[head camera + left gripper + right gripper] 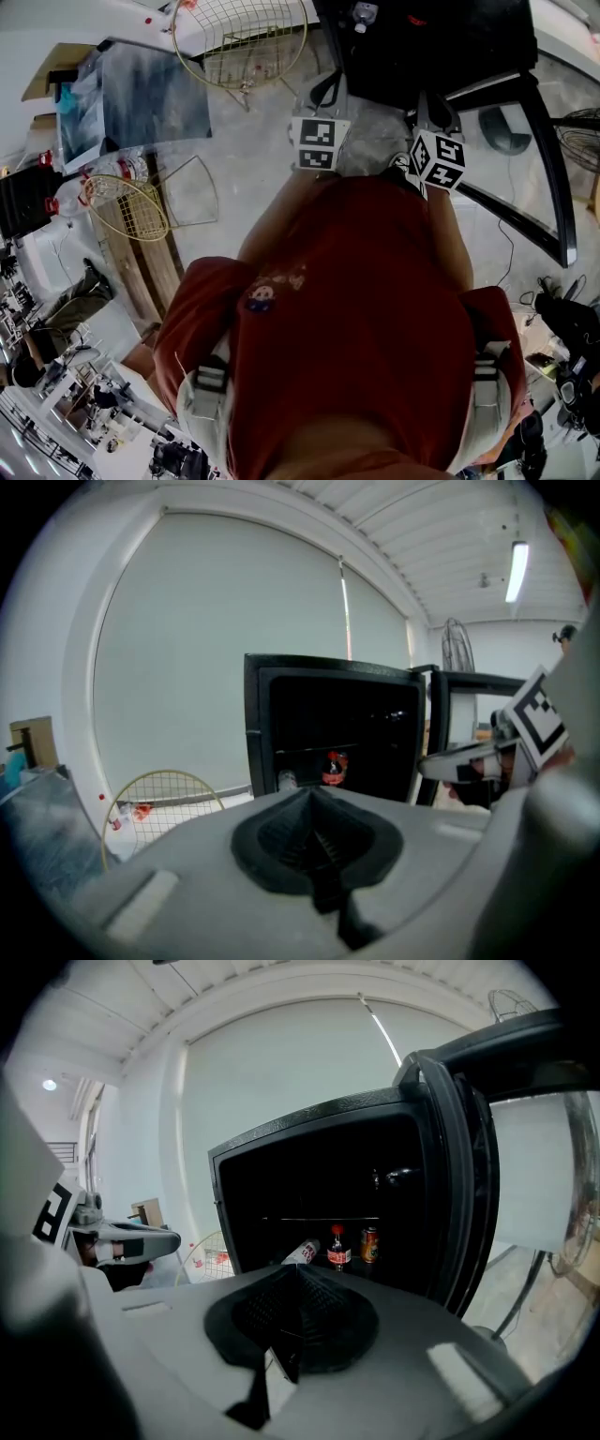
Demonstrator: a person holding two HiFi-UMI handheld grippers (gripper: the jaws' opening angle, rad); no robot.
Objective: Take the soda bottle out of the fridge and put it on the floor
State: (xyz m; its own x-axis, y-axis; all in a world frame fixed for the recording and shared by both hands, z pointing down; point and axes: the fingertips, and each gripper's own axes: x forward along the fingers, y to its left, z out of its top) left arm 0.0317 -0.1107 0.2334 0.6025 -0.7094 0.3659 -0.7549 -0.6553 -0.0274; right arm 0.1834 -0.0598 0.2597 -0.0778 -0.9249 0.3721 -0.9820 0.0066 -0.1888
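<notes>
Head view: the fridge [412, 47] stands open, its door [539, 169] swung wide to clear the way in. Left gripper view: the left hand-held gripper [316, 829], jaws together and empty, faces the soda bottle [334, 768], upright inside, well ahead of it. Right gripper view: the right hand-held gripper [291, 1321], likewise closed on nothing, points at the same bottle just left of a can [369, 1244]; the reach seems not yet begun.

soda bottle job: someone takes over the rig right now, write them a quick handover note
Left gripper: shut, empty. Right gripper: shut, empty. Both point at the fridge, short of it.
Fridge door is open. The soda bottle stands upright on the shelf inside, between a lying bottle and a can.
Done: door open.
Left: open a gripper, grasp the soda bottle, lift it out, set it on the floor.
</notes>
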